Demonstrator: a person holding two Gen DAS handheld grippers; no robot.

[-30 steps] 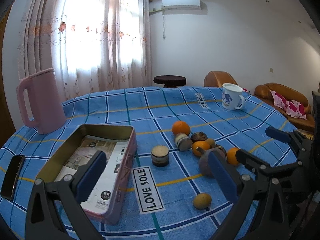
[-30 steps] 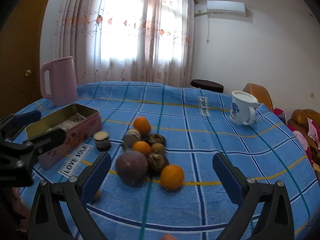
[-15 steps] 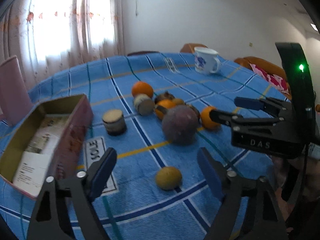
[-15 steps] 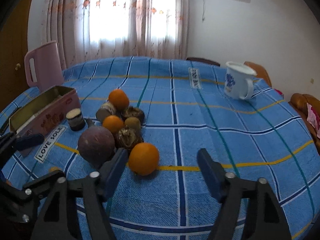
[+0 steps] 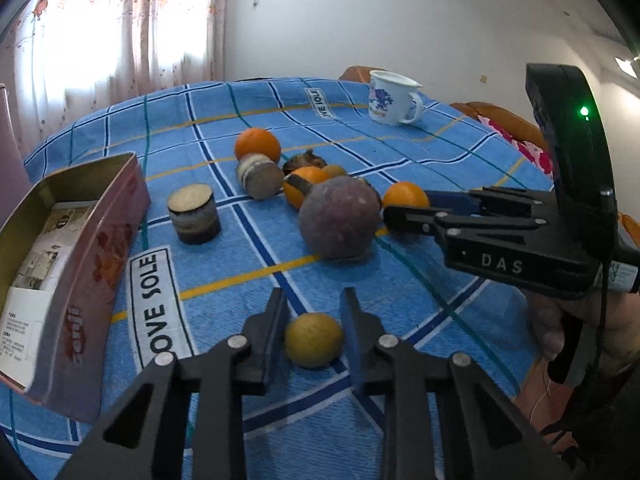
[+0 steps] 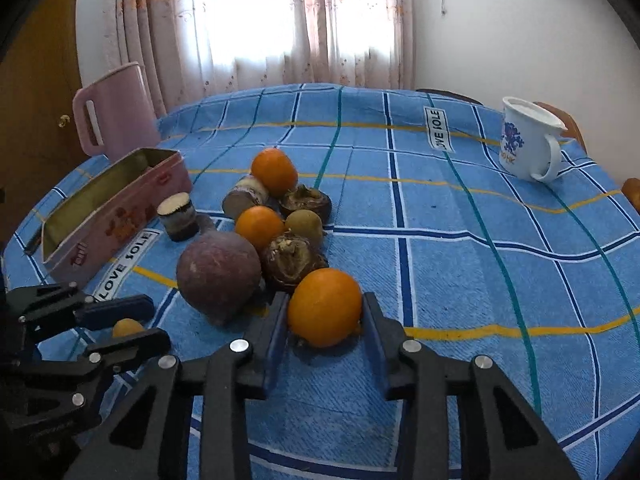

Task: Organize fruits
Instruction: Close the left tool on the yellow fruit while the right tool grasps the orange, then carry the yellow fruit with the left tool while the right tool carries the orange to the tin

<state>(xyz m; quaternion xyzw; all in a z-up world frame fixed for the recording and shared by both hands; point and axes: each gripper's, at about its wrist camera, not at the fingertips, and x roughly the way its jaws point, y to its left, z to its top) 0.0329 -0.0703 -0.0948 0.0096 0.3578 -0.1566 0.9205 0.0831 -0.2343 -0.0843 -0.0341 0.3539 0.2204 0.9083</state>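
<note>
Just beside the gripped orange (image 6: 324, 307) sits a purple fruit (image 6: 218, 280).

Two wrist cameras look steeply down along their fingers, close over a blue checked tablecloth (image 5: 400, 288). The left view faces the far wall, the right view the curtained window (image 6: 280, 20). Both share the fruit pile, pink tin (image 5: 100, 248) and white mug (image 6: 528, 144).

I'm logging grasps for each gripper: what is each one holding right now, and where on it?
Left gripper: shut on the small yellow fruit, pads on its sides. Right gripper: jaws closing on an orange, pads at its sides.
</note>
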